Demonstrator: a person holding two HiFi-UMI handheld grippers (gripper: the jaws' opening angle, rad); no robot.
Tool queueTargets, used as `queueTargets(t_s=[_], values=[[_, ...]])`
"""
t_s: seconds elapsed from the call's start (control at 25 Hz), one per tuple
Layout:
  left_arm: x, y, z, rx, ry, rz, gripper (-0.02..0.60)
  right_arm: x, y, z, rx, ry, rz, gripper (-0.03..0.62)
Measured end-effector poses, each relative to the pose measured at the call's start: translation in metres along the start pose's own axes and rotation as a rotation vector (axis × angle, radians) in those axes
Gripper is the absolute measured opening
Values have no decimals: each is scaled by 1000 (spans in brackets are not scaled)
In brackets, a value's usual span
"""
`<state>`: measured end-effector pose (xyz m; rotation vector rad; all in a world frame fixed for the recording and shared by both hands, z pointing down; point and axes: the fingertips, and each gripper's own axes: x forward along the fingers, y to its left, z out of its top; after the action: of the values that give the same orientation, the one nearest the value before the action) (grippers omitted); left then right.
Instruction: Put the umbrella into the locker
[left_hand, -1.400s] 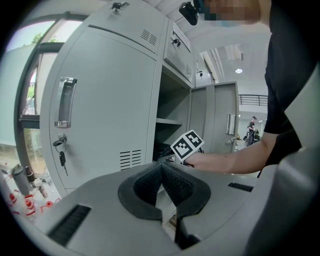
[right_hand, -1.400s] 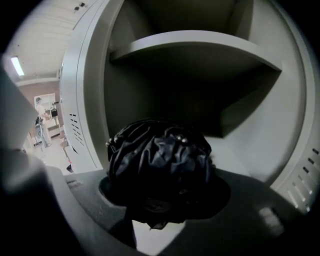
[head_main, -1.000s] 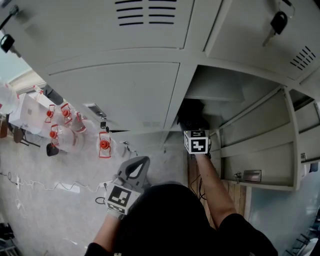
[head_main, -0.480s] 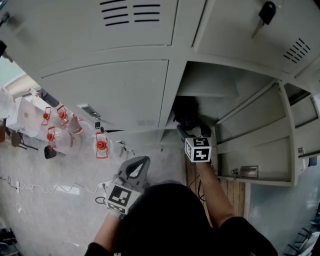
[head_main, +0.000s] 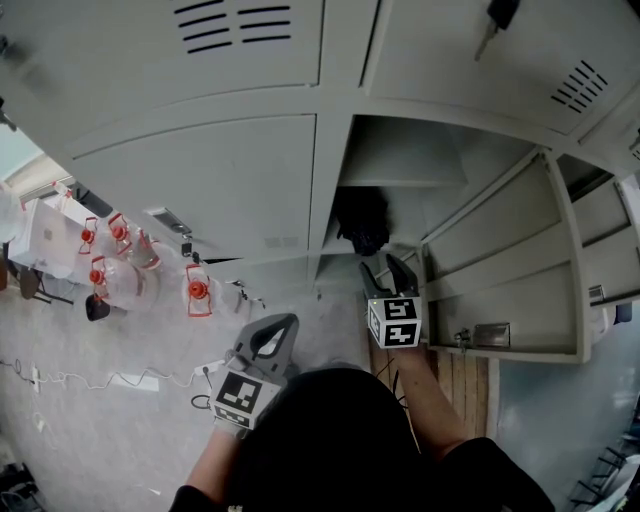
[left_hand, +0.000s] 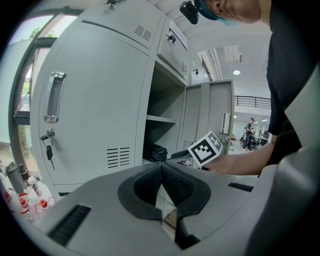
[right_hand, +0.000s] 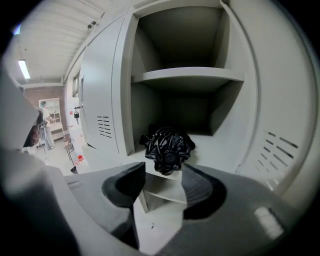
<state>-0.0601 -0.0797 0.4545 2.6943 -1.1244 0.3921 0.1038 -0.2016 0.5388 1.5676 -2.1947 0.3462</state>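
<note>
The right tongs (right_hand: 162, 172), jaws closing on nothing, point into the one open locker (right_hand: 231, 75), whose lower compartment holds one folded black umbrella (right_hand: 167, 149); the left tongs (left_hand: 161, 167) have jaws together, empty.

No readable text, no numbers — only patterned square markers (head_main: 394, 322)

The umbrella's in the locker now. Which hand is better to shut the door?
The right one, probably. The right gripper is just outside the open locker, beside its door, empty jaws closing. The left gripper is shut, farther from the door. The umbrella already lies inside.
</note>
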Motion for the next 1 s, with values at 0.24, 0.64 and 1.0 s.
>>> queueTargets(t_s=[0.24,0.64,1.0], values=[[-4,2,-3,-9,3,20,12,4,7,-1,-85,8,-35,88],[-14,12,-9,-26,6,74,12,29,2,17,-224,47,-85,80],[-32,25,-11,-29,2,142,12,58,-8,31,-248,65,-111,81]])
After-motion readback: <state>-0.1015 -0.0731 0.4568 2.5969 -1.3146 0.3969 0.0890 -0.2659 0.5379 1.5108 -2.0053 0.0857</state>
